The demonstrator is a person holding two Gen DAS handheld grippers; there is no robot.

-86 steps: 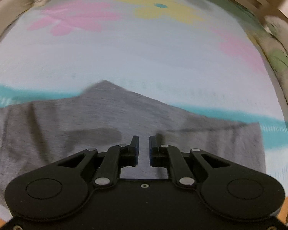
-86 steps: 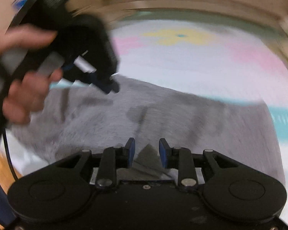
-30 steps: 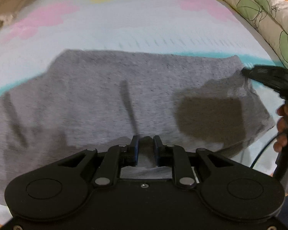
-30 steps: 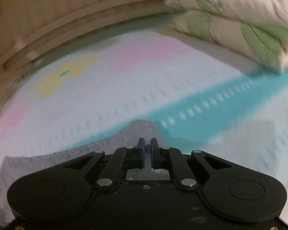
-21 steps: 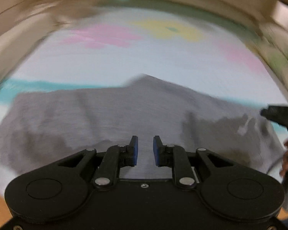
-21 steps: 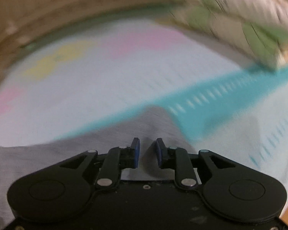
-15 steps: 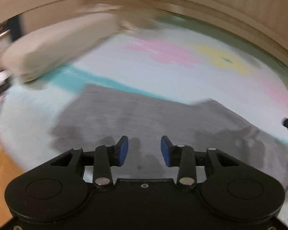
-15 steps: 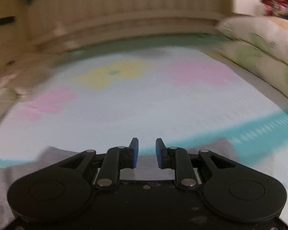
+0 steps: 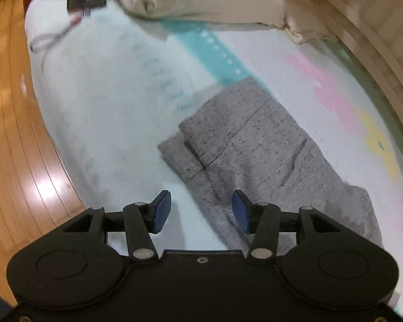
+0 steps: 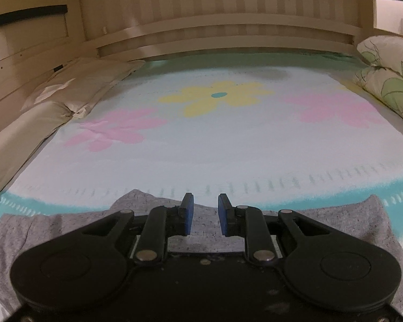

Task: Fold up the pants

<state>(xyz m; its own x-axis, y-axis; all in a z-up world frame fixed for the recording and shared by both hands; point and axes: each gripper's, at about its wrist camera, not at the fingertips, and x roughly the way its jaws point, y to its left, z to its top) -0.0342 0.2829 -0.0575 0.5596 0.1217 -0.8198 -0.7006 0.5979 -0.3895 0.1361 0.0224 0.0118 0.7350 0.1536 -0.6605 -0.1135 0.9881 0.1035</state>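
You are holding the left gripper point(image 9: 200, 209) over the near edge of the grey pants point(image 9: 258, 147), its jaws spread wide and nothing pinched between them; they have just been opening. The blue pads point(image 9: 161, 210) are hanging clear of the cloth, one over bare sheet, the other over the grey fabric. The pants are lying folded on the bedsheet point(image 9: 107, 107), a long band running away from the gripper, with the cuff ends stacked one slightly offset on the other at the far end, beside the teal stripe point(image 9: 215, 51). A beige pillow point(image 9: 201, 0) is lying beyond, and a wooden floor point(image 9: 10, 134) is showing past the mattress edge.

You are holding the right gripper point(image 10: 202, 213) above the same pants point(image 10: 53, 228), its jaws standing partly apart after opening a little, gripping nothing. The grey fabric is stretching across the bottom of that view, below the yellow flower point(image 10: 217, 96) printed on the sheet, with a leaf-patterned pillow point(image 10: 389, 80) at the right.
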